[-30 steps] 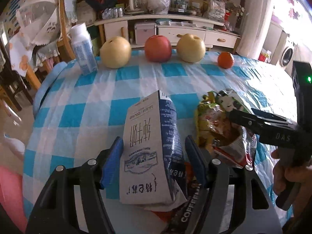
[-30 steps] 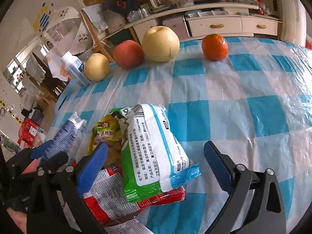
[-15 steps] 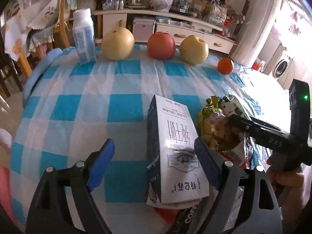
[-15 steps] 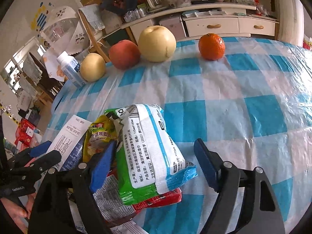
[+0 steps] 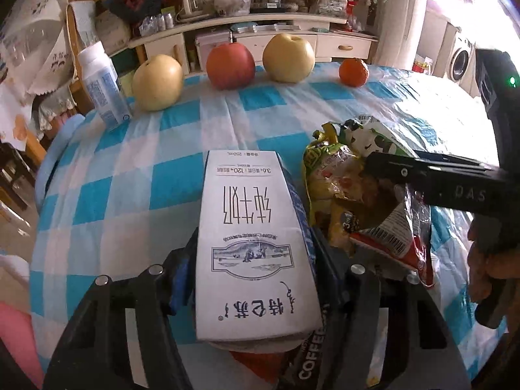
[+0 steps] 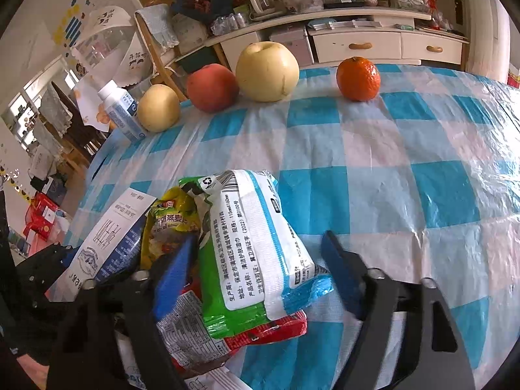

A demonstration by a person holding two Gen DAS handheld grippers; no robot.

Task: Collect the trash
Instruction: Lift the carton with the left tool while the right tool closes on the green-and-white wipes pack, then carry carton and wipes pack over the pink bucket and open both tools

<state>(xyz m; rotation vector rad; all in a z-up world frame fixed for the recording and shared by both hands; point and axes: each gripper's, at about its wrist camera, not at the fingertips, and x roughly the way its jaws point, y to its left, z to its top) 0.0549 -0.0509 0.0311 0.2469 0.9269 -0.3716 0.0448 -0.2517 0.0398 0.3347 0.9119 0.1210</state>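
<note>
A white and blue milk carton (image 5: 253, 227) lies flat among the trash at the table's near edge. My left gripper (image 5: 253, 240) is closing and its blue pads press the carton's two long sides. To its right lies a heap: a yellow snack wrapper (image 5: 328, 175), a red wrapper (image 5: 399, 243) and a green and white wet-wipe pack (image 6: 253, 243) on top. My right gripper (image 6: 260, 240) straddles that pack with jaws closing; the left pad is at its side, the right pad just off its corner. A black coffee sachet (image 5: 312, 354) sticks out under the carton.
On the blue checked tablecloth (image 6: 422, 149) the far edge holds a white bottle (image 5: 104, 87), two pears (image 5: 157, 83), a red apple (image 5: 230, 65) and an orange (image 5: 353, 71). Shelves and chairs stand beyond. A hand (image 5: 487, 269) grips the right gripper's handle.
The left jaws spread wide off the carton, then came back in onto its sides; the carton now lies with its white face up. The right jaws narrowed around the wipe pack.
</note>
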